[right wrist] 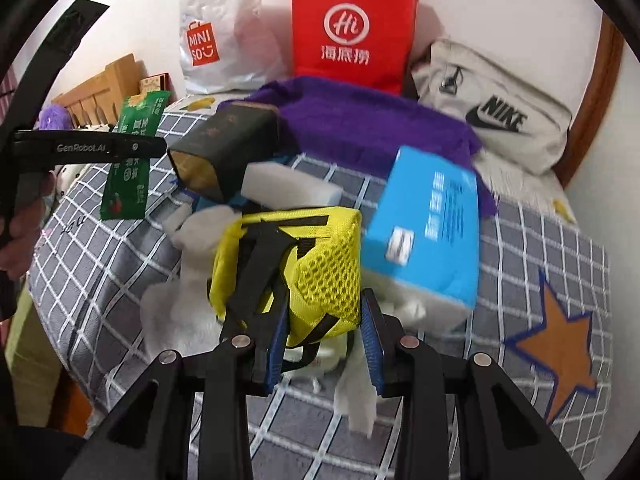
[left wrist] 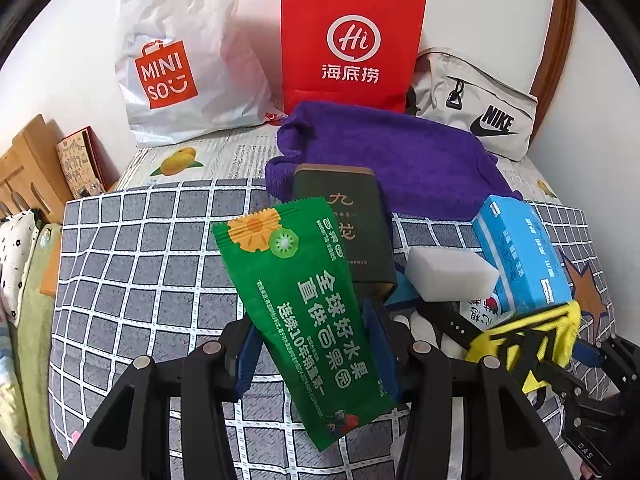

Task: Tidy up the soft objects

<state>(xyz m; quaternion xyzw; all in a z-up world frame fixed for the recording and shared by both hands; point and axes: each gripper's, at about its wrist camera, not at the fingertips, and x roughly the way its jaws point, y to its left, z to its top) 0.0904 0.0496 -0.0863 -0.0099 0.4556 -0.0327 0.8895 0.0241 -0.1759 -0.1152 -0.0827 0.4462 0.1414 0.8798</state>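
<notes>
Left gripper [left wrist: 310, 354] clamped on green snack packet [left wrist: 304, 304], lifted off bed [left wrist: 140, 248] for sorting. Right gripper [right wrist: 324, 340] pinching yellow mesh pouch [right wrist: 316, 264] by edge, above white cloth [right wrist: 180, 304]. Purple towel [left wrist: 384, 156], sponge [left wrist: 452, 276], blue box [left wrist: 520, 256] piled mid-bed.

Even, bright indoor light, with soft shadows only. The left wrist view is sharp. The right wrist view is motion-blurred, most on the blue cardboard box [right wrist: 428, 232]. Both bend strongly toward dark rounded corners.
</notes>
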